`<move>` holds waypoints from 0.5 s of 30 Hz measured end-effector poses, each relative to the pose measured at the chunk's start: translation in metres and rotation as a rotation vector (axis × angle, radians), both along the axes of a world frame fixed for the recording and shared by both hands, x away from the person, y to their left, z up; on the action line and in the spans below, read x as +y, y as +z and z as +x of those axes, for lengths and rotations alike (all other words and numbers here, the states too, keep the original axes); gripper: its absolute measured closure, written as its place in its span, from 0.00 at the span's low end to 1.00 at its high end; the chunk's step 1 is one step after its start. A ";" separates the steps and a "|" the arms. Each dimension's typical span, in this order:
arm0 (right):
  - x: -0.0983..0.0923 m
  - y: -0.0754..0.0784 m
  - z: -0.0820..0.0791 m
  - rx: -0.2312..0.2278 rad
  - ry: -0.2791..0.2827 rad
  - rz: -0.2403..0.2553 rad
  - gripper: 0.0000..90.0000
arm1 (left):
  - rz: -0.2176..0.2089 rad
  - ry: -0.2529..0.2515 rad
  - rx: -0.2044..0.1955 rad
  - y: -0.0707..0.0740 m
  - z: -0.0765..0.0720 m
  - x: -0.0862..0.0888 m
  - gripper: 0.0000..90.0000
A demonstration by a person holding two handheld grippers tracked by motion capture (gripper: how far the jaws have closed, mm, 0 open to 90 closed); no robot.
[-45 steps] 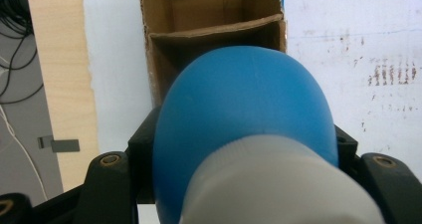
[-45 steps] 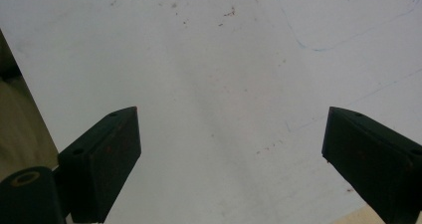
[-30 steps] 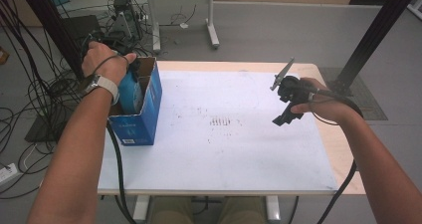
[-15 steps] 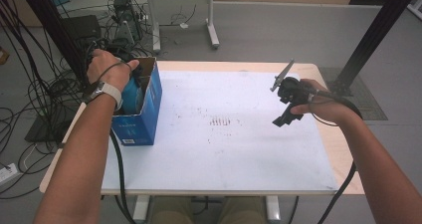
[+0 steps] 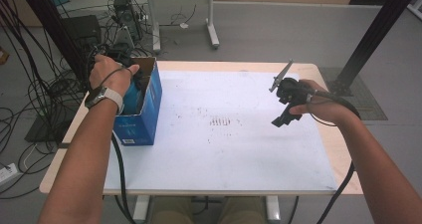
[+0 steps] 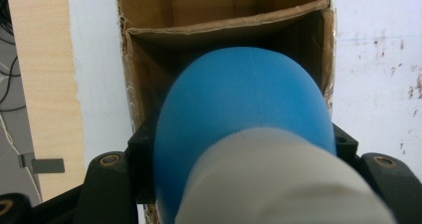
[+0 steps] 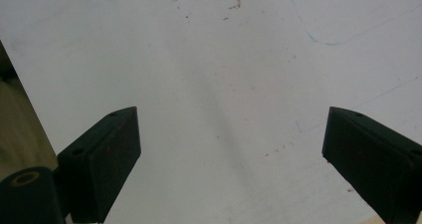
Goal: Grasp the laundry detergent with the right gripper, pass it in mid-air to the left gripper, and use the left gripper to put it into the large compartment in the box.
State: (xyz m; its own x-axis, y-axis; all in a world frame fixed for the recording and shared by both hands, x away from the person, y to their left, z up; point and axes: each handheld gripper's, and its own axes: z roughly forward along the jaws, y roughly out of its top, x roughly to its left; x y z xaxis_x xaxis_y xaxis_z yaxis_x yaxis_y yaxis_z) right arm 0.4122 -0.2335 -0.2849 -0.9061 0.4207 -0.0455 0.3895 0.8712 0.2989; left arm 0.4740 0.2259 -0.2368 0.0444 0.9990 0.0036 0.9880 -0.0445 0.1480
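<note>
A blue rounded object (image 6: 244, 109) with a pale grey end (image 6: 278, 179) sits between the jaws of my left gripper (image 6: 244, 149), which is shut on it. It hangs in the mouth of an open cardboard box (image 6: 224, 27), blue on the outside (image 5: 144, 117), at the table's left. In the high view the left hand (image 5: 110, 73) covers that gripper, and a bit of the blue object (image 5: 130, 98) shows below it. My right gripper (image 5: 287, 104) hovers over the white sheet (image 5: 224, 149) at the right, jaws open (image 7: 231, 144) with nothing between them.
The white sheet (image 7: 214, 59), marked with small dark specks, covers most of the wooden table (image 5: 333, 149). Cables and equipment (image 5: 119, 15) lie on the floor beyond the far left corner. A black post (image 5: 378, 30) stands at the far right.
The left hand has shifted slightly toward the box with the blue object still gripped. The right hand and its gripper have stayed where they were.
</note>
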 end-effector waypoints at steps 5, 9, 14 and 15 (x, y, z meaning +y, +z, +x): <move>0.001 0.000 0.000 -0.001 0.002 0.001 0.09 | -0.005 -0.001 -0.004 -0.003 0.000 0.000 0.43; 0.001 0.001 0.000 -0.002 0.000 0.003 0.09 | 0.000 -0.008 0.001 -0.005 -0.001 -0.001 0.43; 0.000 0.000 -0.001 -0.001 -0.001 0.003 0.09 | -0.002 -0.004 0.003 -0.009 -0.001 -0.002 0.43; 0.000 -0.001 -0.001 -0.001 -0.002 0.002 0.09 | -0.001 -0.008 0.001 -0.009 -0.001 -0.001 0.43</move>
